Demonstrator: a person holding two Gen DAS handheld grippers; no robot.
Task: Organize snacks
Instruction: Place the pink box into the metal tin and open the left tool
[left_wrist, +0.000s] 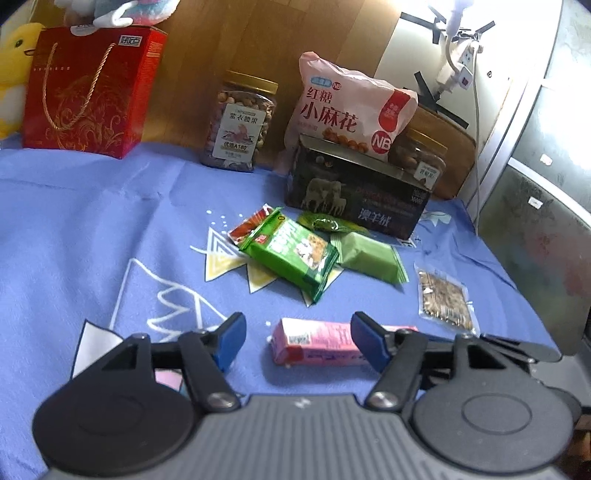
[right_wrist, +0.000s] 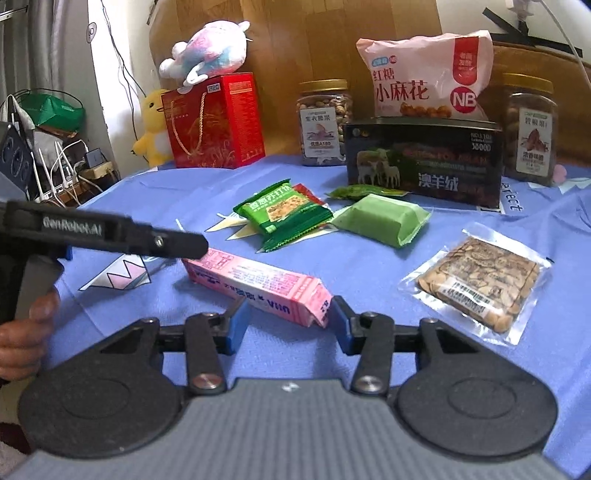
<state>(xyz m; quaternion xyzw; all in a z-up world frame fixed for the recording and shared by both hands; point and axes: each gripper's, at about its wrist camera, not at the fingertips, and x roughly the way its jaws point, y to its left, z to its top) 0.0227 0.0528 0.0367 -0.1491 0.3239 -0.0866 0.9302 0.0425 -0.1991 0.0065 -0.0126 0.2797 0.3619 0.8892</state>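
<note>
A pink carton (left_wrist: 314, 347) (right_wrist: 258, 286) lies on the blue cloth. My left gripper (left_wrist: 297, 341) is open, its fingers on either side of the carton's near end, not closed on it. My right gripper (right_wrist: 290, 321) is open with the carton's other end between its fingers. Behind lie a green cracker pack (left_wrist: 291, 254) (right_wrist: 286, 214), a pale green wrapped cake (left_wrist: 369, 256) (right_wrist: 384, 219), a red sachet (left_wrist: 249, 225), a small green sachet (left_wrist: 323, 223) (right_wrist: 364, 192), and a clear seed-brittle pack (left_wrist: 445, 297) (right_wrist: 480, 282).
At the back stand a red gift bag (left_wrist: 92, 92) (right_wrist: 214, 122), nut jars (left_wrist: 242, 127) (right_wrist: 325, 122) (right_wrist: 530, 129), a dark box (left_wrist: 356, 192) (right_wrist: 424, 162) with a pink snack bag (left_wrist: 354, 107) (right_wrist: 424, 77) on top, and plush toys (right_wrist: 207, 51). The left gripper's arm (right_wrist: 110, 234) crosses the right view.
</note>
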